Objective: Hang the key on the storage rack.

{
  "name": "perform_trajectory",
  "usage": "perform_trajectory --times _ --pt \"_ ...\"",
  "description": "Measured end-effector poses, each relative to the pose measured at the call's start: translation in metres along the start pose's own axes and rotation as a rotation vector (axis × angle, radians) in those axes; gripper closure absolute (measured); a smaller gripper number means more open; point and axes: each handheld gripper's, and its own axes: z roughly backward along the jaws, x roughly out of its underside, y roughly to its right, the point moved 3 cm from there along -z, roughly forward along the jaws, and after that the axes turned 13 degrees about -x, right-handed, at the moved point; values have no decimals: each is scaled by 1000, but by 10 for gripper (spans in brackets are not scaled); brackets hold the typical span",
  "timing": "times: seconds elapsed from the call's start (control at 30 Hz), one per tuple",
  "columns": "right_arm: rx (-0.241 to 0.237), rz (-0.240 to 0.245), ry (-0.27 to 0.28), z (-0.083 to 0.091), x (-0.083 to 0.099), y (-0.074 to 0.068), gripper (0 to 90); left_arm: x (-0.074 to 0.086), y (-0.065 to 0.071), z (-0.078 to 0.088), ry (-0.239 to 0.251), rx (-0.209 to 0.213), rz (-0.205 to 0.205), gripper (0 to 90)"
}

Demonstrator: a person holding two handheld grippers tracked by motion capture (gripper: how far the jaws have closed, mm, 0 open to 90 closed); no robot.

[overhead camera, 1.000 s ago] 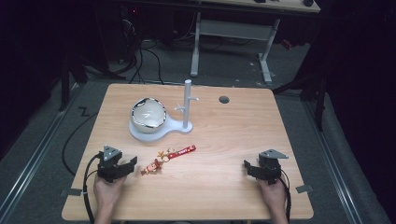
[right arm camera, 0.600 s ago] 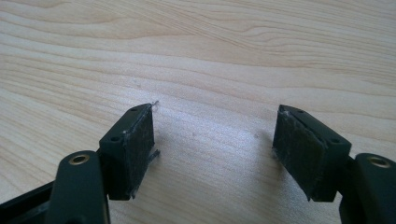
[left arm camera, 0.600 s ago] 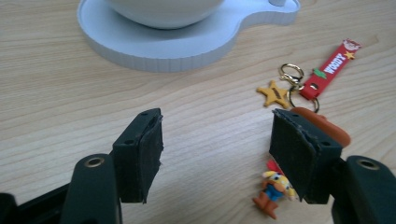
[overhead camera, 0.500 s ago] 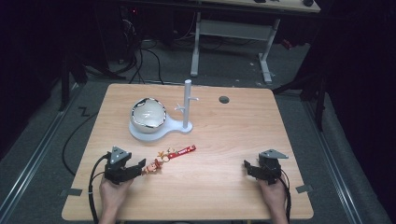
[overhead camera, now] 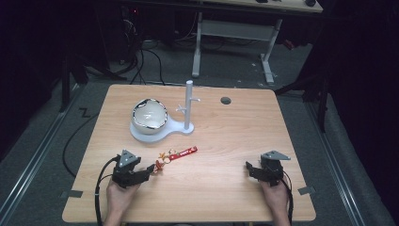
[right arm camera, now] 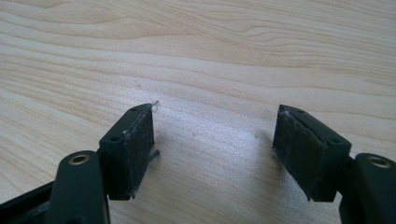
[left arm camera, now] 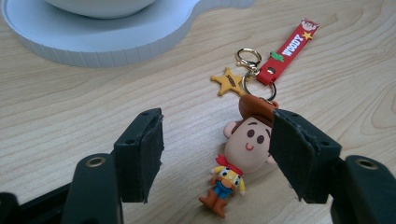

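**Left claw closes in on the cowboy keychain**

Since a second ago, our left claw (overhead camera: 149,168) has slid along the worktop (overhead camera: 226,188) toward the keychain, while our right claw (overhead camera: 248,166) has kept its place near the front right edge. We see the left claw standing wide, its jaws set on either side of the figure without pressing it; in the left gripper view the flat black pads (left arm camera: 152,154) look rubbery and rough, and the right-hand one sits just beside the figure's head. The right claw is wide too, with bare wood between its frayed pads (right arm camera: 140,144).

Between our left jaws lies the keychain figure (left arm camera: 238,163), a soft, moulded cowboy with a round face, brown hat, red neckerchief, yellow shirt and brown boots. From its hat a gold clasp (left arm camera: 247,58) links to a flat yellow star (left arm camera: 229,81) and to a red strap (left arm camera: 287,51) printed "WOODY" in white.

Beyond it sits a white stand base (left arm camera: 116,39) with a ridged edge, carrying a shiny bowl (overhead camera: 149,116) and an upright white post (overhead camera: 188,103). The worktop is pale wood-grain.
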Motion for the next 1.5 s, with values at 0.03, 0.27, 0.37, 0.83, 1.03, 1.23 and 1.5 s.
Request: perform_trajectory --times 0.03,0.27,0.37,0.83,1.03,1.23,1.5 --pt "0 0 0 0 0 0 296 1 1 -1 -4 4 -2 356" --pt "0 0 0 0 0 0 296 3 4 -7 -21 15 -9 365" --pt "0 0 0 0 0 0 296 4 5 -9 -24 24 -7 372" --pt "0 0 0 0 0 0 296 5 10 -14 -38 74 -14 445" --pt "0 0 0 0 0 0 296 5 11 -16 -41 96 -13 470" --pt "0 0 0 0 0 0 296 7 16 -18 -48 108 -33 491" --pt "0 0 0 0 0 0 296 7 18 -19 -45 122 -44 574"
